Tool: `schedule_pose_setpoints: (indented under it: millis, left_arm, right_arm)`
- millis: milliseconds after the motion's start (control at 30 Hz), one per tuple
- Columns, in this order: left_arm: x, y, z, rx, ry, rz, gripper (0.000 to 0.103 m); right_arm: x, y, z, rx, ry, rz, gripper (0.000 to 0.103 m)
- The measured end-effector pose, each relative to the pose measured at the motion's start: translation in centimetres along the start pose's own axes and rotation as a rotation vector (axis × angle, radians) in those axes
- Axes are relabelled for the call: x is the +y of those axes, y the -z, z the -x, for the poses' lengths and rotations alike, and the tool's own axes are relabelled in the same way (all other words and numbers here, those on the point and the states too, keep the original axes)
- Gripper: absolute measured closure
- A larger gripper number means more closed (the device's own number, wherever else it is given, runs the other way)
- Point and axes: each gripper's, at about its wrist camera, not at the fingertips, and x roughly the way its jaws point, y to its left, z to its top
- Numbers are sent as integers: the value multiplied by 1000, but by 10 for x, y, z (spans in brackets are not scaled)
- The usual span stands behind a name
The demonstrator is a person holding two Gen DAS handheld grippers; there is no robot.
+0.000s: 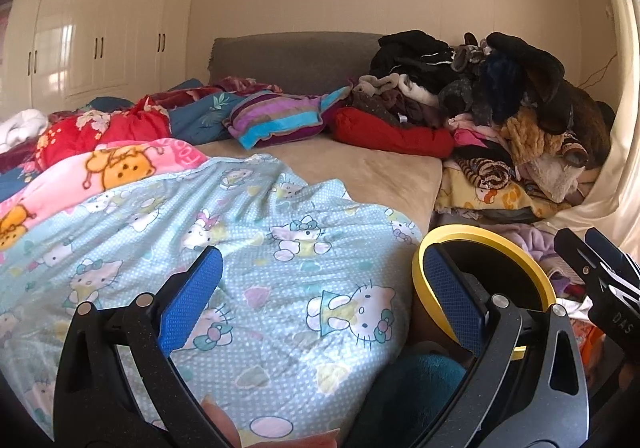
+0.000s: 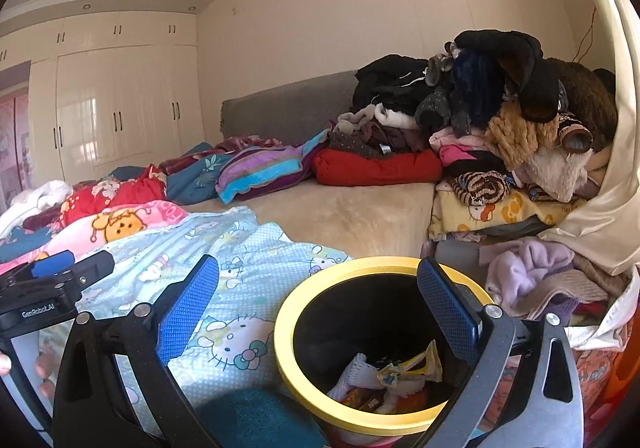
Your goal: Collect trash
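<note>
A yellow-rimmed black trash bin (image 2: 320, 280) stands beside the bed and holds several wrappers (image 2: 388, 380). My right gripper (image 2: 320, 308) is open and empty, just above the bin's mouth, its right finger over the bin. In the left wrist view the bin (image 1: 532, 268) is at the lower right. My left gripper (image 1: 324, 300) is open and empty over the Hello Kitty blanket (image 1: 240, 232). The right gripper shows at the right edge of the left wrist view (image 1: 600, 280); the left gripper shows at the left edge of the right wrist view (image 2: 52, 280).
The bed (image 1: 360, 168) carries rumpled blankets, a striped pillow (image 1: 276, 116) and a red cushion (image 1: 392, 132). A tall pile of clothes (image 2: 512, 120) sits at the right against the wall. White wardrobes (image 1: 92, 36) stand at the back left.
</note>
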Motion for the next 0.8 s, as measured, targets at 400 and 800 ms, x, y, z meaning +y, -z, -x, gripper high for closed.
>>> schedule_pose_setpoints:
  millis: [400, 800]
  left_arm:
    - [-2, 0, 2, -2, 9, 9, 11]
    - [-2, 0, 2, -6, 7, 8, 11]
  right_arm:
    - [1, 1, 0, 6, 8, 1, 6]
    - [1, -2, 1, 5, 10, 2, 6]
